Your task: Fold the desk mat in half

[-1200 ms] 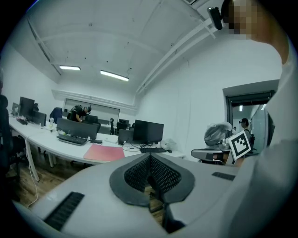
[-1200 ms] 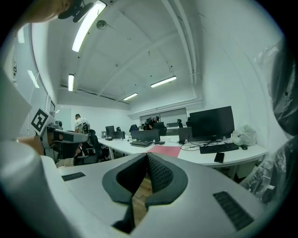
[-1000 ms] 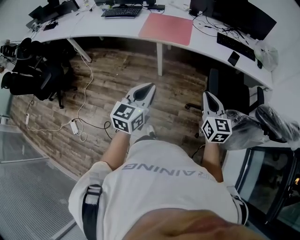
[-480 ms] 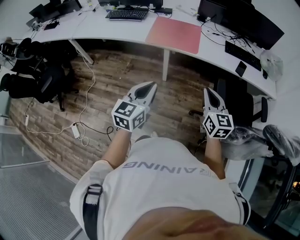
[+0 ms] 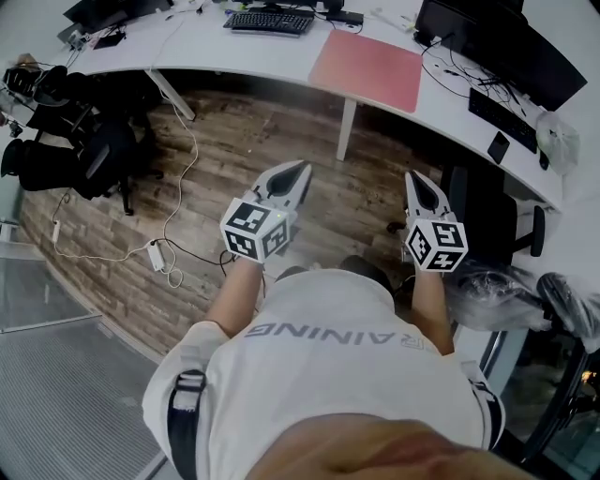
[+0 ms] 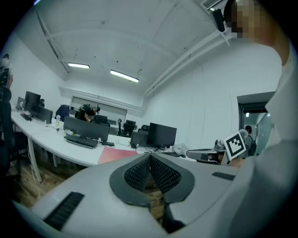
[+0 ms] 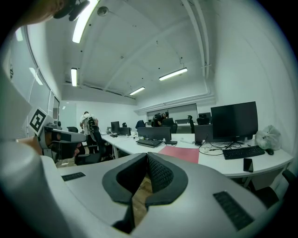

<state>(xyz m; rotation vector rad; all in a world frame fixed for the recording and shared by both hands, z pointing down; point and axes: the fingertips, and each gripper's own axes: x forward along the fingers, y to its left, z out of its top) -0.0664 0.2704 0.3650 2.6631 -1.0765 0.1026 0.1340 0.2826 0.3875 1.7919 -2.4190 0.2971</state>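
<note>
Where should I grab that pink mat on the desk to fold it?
Probably its near edge, by the corners, coming from the floor side. The desk mat lies flat and thin on the white desk, with that edge close to the desk's front, so it can be lifted and pinched there.

The pink desk mat (image 5: 367, 70) lies flat and unfolded (a plain rectangle) on the white counter (image 5: 216, 52). It sits near a black keyboard (image 5: 272, 21).

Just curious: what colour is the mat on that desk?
Pinkish red desk mat, clearest in the head view.
</note>
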